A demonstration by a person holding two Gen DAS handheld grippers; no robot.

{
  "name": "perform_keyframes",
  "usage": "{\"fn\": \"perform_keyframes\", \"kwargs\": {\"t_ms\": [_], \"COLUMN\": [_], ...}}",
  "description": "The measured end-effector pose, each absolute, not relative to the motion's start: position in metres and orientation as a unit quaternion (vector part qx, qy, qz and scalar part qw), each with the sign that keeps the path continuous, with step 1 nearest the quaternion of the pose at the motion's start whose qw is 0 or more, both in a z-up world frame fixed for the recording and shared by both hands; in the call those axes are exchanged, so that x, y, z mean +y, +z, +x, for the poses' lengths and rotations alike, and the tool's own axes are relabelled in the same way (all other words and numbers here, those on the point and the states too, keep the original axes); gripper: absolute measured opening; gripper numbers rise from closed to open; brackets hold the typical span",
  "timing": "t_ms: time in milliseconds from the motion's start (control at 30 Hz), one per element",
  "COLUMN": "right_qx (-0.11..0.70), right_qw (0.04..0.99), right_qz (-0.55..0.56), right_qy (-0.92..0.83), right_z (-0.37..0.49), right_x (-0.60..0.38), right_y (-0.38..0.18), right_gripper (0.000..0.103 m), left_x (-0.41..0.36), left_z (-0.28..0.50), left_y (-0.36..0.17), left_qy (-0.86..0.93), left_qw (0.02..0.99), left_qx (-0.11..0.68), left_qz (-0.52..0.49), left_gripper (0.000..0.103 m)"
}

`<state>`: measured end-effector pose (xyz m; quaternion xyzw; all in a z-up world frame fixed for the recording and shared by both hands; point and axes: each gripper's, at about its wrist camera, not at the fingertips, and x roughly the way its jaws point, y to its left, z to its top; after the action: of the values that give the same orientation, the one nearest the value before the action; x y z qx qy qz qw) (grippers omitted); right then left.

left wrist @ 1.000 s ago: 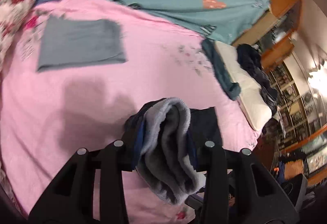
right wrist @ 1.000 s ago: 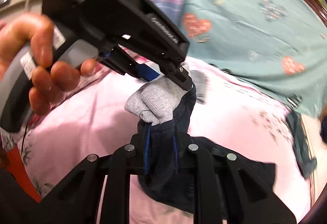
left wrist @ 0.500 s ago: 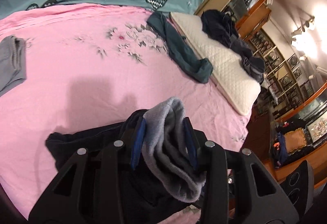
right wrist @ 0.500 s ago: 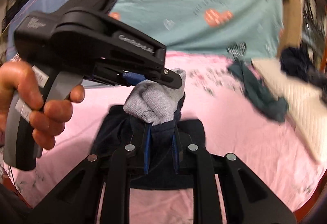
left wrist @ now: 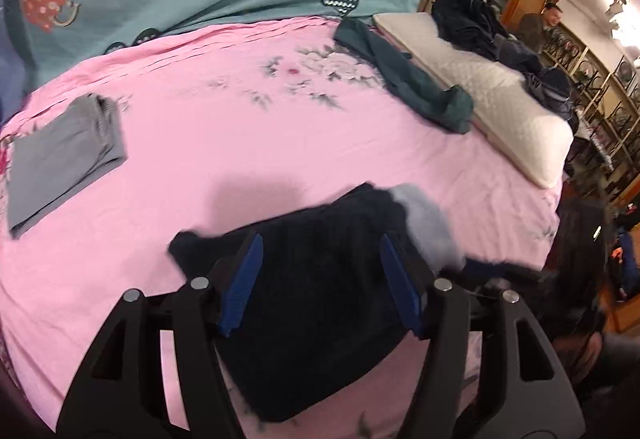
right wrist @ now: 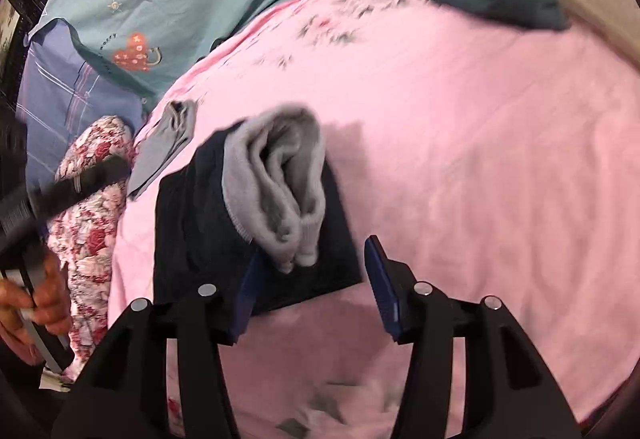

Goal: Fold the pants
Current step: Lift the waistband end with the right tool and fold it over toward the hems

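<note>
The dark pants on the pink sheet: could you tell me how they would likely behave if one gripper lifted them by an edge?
The dark pants would probably droop and unfold, being soft layered cloth. The grey cuffs look thick, likely adding weight to that end.

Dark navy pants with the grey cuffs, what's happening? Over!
Left gripper and right gripper open, jaws just opened. Dark navy pants with grey cuffs released, folded on pink bedsheet. Nothing in the way.
</note>
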<state>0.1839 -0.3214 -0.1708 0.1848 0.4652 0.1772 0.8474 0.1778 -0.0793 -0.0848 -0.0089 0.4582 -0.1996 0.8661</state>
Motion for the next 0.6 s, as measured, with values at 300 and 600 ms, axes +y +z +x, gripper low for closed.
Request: {"fn": "perform_keyframes", "kwargs": {"t_ms": [300,600], "right_qx": [0.396,0.497], "right_qw": [0.874,0.804], "right_qz": [0.088,0.152], "right_qy": [0.267,0.289], "right_z": [0.2,0.266], "right_x": [-0.283,-0.296], "right_y": [-0.12,-0.212], "right_gripper": [0.039,0.011], "left_x": [-0.065,-0.065], "left_z": [0.154,0.161], "left_y": [-0.13,-0.167], "left_qy": [-0.19,-0.201], "left_qw": [0.858,0.847], "left_qx": [0.477,0.492], "left_qz": [-0.003,-0.017], "left_gripper": [0.063,0.063]}}
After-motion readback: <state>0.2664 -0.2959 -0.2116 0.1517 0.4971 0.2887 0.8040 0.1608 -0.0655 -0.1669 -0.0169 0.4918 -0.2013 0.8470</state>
